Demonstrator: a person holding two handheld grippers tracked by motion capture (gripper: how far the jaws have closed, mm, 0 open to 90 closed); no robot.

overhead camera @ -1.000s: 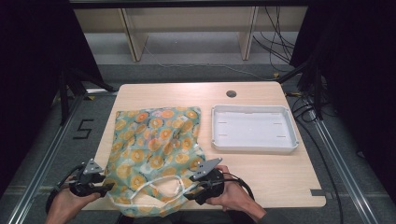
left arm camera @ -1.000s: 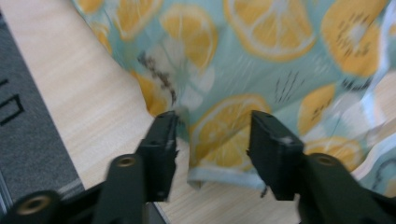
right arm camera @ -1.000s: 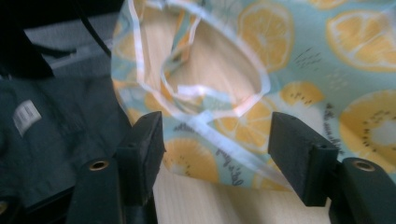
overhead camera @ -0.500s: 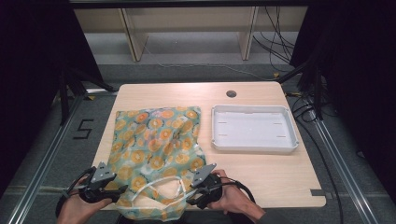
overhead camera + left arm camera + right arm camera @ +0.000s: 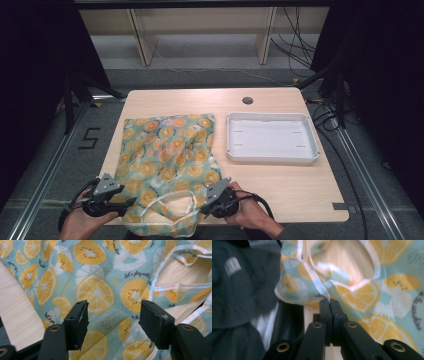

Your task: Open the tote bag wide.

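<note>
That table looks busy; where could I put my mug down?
The white tray is empty, and bare table lies in front of it, right of the right gripper. A strip behind the fruit-print cloth is free too. The near-left is crowded: cloth and left gripper.

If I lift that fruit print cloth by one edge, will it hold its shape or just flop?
Probably flop: the fruit print cloth lies wrinkled, its near edge drooping off the table. It looks thin and light. The right claw pinches the white trim, so the rest would likely hang and drag.
</note>
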